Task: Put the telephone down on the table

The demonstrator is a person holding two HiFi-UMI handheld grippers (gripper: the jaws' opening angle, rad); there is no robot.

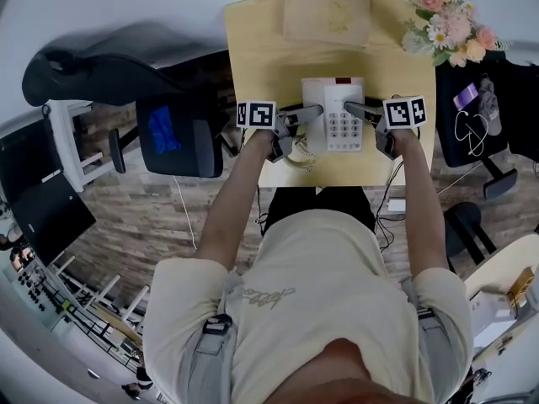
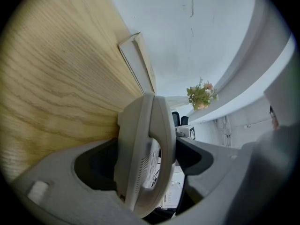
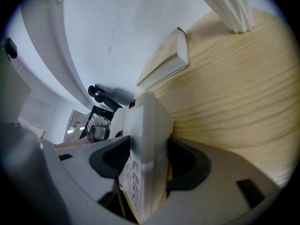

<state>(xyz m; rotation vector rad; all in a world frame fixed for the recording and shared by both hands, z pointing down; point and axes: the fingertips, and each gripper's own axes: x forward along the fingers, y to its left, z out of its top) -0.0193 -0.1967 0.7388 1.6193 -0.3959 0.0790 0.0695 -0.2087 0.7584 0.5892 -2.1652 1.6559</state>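
The left gripper (image 1: 312, 113) and the right gripper (image 1: 354, 108) each pinch one side of the phone (image 1: 343, 126), near the front edge of the tabletop (image 1: 253, 57).

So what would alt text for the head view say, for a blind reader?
From above, a person grips a white telephone with two hand-held claws, left claw on the handset side, right claw on the keypad side, over a light wooden table. Pink flowers stand at its far right corner.
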